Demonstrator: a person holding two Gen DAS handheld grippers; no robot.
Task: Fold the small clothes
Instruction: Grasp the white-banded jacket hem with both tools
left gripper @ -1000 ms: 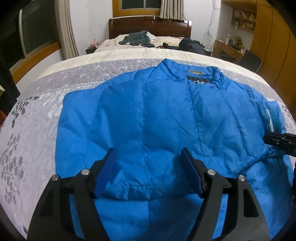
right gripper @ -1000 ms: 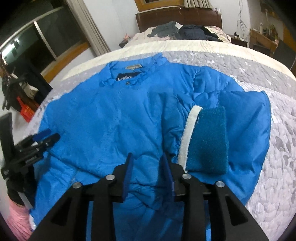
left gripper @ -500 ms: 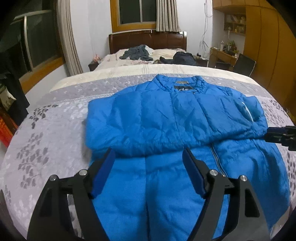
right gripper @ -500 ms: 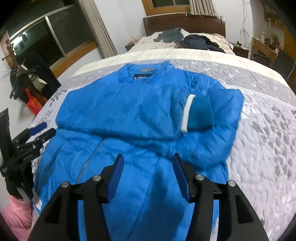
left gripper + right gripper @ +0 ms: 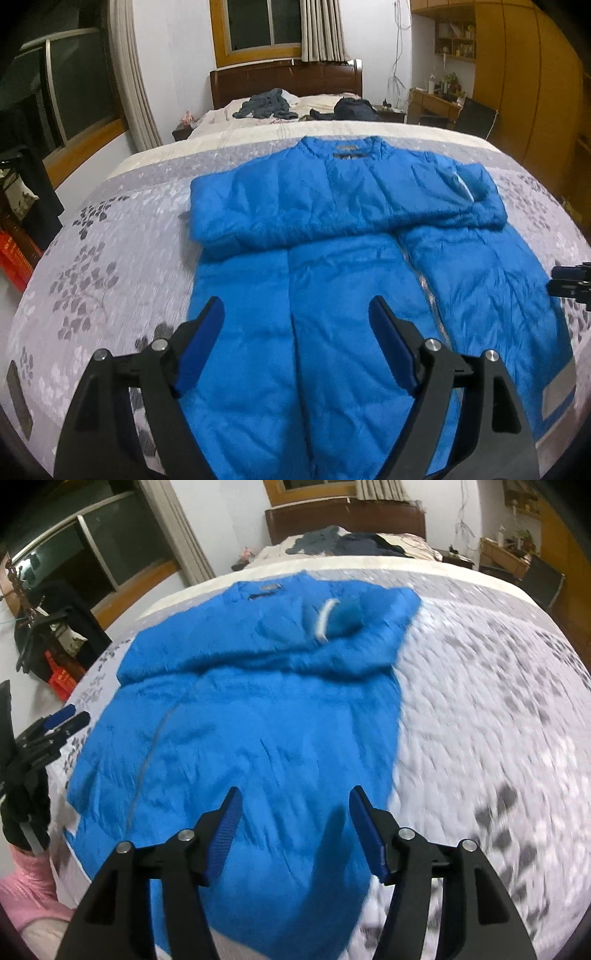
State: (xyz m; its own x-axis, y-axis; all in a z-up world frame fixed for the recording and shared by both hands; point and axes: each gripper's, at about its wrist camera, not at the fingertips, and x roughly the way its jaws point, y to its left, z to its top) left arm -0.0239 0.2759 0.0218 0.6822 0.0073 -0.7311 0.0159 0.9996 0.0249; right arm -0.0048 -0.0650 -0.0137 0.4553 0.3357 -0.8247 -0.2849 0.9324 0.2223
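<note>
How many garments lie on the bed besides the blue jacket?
2 that I can make out: a grey garment left of centre by the headboard and a dark garment to its right. More may be hidden among them.

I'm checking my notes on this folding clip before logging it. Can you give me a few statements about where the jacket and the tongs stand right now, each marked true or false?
1. The blue jacket lies spread on the grey patterned quilt. True.
2. The left tongs are clamped on the jacket's hem. False: they are open and hold nothing.
3. Both sleeves are folded across the chest. True, with the white-edged cuff on top.
4. The right tongs are open. True.
5. The jacket is already folded into a small square. False: its lower body still lies flat and full length.
</note>
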